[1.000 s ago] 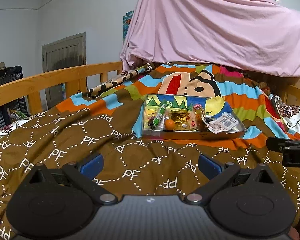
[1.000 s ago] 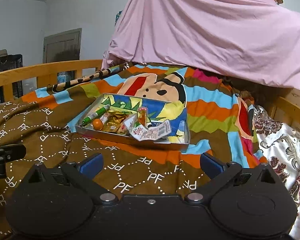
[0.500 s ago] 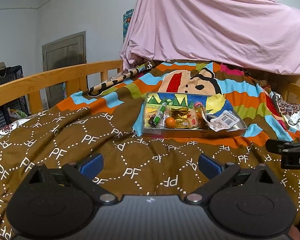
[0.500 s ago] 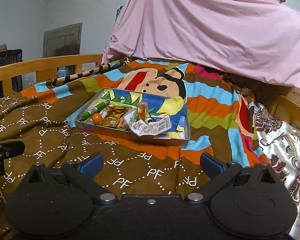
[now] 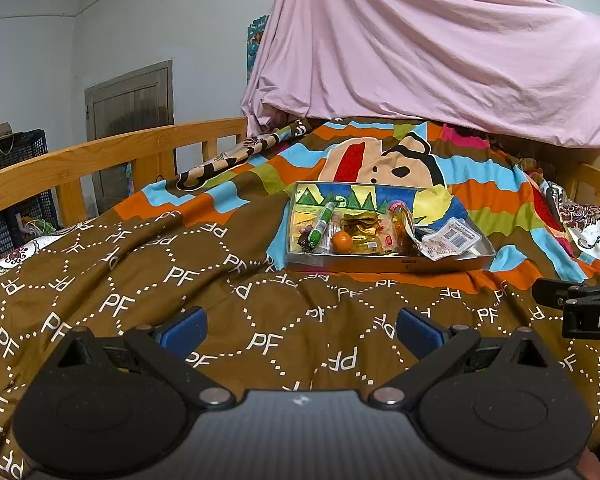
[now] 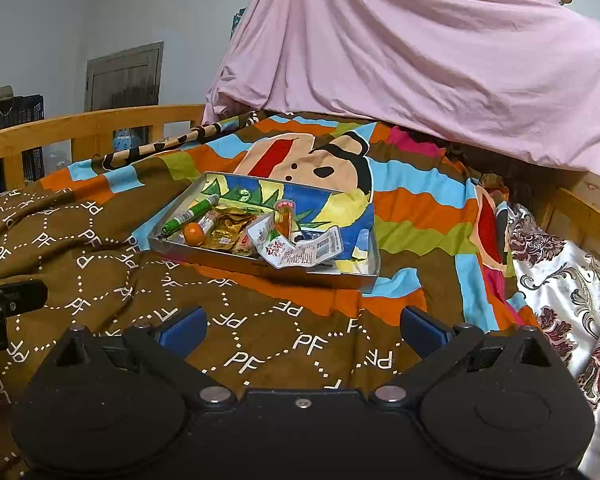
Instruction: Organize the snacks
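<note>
A pink sheet is hanging over a bulk at the far end of the bed, behind the tray. A blanket with a brown "PF" print and coloured stripes is covering the bed and carrying the tray, which is lying flat on the striped part. A wooden rail is running along the bed to the left of the tray, and a floral cloth is lying to the tray's right.

The left gripper is hovering over the brown part, on the near side of the tray and well apart from it, its blue pads spread wide with nothing between them. The right gripper is hovering likewise, near side of the tray, pads wide apart and gripping nothing.

Inside the tray, the snacks are crowding the near left half. A white packet is lying near the tray's middle, leaning over the front wall. Gold wrappers are sitting left of it. A green tube is lying slantwise by the tray's left wall. An orange ball is sitting just beside the tube's lower end, at the tray's near left corner. A small clear orange-filled packet is standing up just behind the white packet
</note>
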### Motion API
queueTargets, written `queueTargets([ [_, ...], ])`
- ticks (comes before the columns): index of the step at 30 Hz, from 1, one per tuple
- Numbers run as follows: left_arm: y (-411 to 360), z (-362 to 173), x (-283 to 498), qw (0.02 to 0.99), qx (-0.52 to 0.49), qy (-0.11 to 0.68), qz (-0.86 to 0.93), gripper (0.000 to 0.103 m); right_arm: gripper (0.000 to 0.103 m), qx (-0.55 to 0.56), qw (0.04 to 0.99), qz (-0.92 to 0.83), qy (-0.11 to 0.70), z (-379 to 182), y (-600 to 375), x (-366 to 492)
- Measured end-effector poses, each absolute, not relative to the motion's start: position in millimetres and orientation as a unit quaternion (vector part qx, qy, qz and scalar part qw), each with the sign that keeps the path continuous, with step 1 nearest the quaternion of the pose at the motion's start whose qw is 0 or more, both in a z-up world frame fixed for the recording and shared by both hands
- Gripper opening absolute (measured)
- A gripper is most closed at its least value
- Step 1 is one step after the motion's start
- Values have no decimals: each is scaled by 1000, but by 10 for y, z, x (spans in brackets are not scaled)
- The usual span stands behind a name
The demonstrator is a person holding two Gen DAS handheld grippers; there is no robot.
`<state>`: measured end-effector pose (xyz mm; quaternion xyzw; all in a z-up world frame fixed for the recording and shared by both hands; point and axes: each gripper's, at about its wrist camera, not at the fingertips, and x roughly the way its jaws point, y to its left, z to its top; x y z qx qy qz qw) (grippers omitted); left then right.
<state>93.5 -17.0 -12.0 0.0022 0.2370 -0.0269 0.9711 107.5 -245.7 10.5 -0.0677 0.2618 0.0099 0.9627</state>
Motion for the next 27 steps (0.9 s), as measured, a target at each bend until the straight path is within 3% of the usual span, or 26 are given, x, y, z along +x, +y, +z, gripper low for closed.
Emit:
queueTargets([
  [27, -167, -125, 935, 971, 3, 239, -26, 103, 102, -70, 961, 11, 266, 80, -2449, 1077],
])
